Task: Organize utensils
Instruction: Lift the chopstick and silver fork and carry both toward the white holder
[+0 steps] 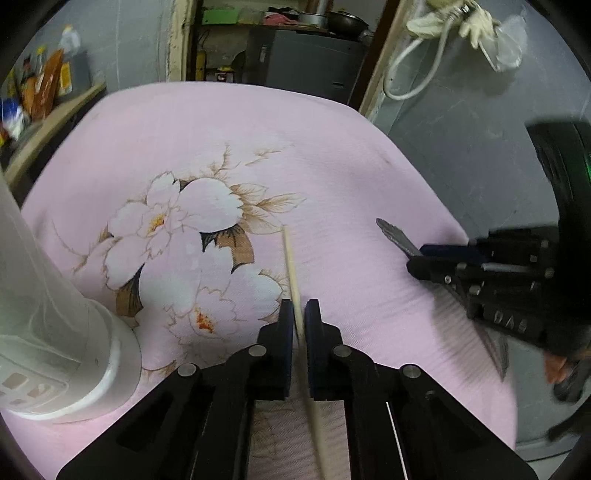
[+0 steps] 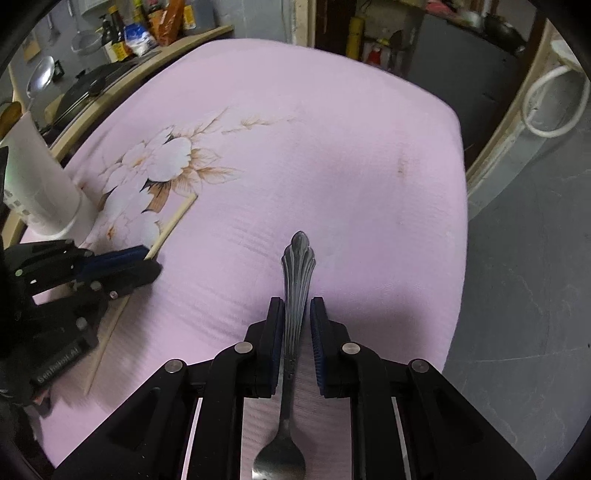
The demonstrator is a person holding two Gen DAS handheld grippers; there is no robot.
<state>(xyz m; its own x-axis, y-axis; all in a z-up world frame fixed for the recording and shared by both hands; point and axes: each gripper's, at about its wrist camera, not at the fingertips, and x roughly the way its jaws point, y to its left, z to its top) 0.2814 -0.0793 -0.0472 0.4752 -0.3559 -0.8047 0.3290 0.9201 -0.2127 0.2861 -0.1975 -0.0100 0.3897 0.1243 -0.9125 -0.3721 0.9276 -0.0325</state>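
My left gripper (image 1: 298, 314) is shut on a pale wooden chopstick (image 1: 291, 266) whose tip points away over the pink flowered cloth (image 1: 295, 140). In the right wrist view the chopstick (image 2: 173, 221) sticks out of the left gripper (image 2: 147, 260). My right gripper (image 2: 297, 314) has its jaws close around the ornate handle of a metal fork (image 2: 295, 280), tines toward the camera; a small gap shows on the right side. In the left wrist view the fork handle (image 1: 393, 236) sticks out of the right gripper (image 1: 415, 256). A white plastic utensil holder (image 1: 55, 325) stands at the left, also seen in the right wrist view (image 2: 40, 184).
The cloth covers a table whose far and right edges drop to a grey floor (image 2: 524, 258). A wooden shelf with bottles and packets (image 2: 140, 33) runs along the left. A dark cabinet (image 1: 306, 59) stands behind the table. A white hose (image 1: 413, 70) hangs at right.
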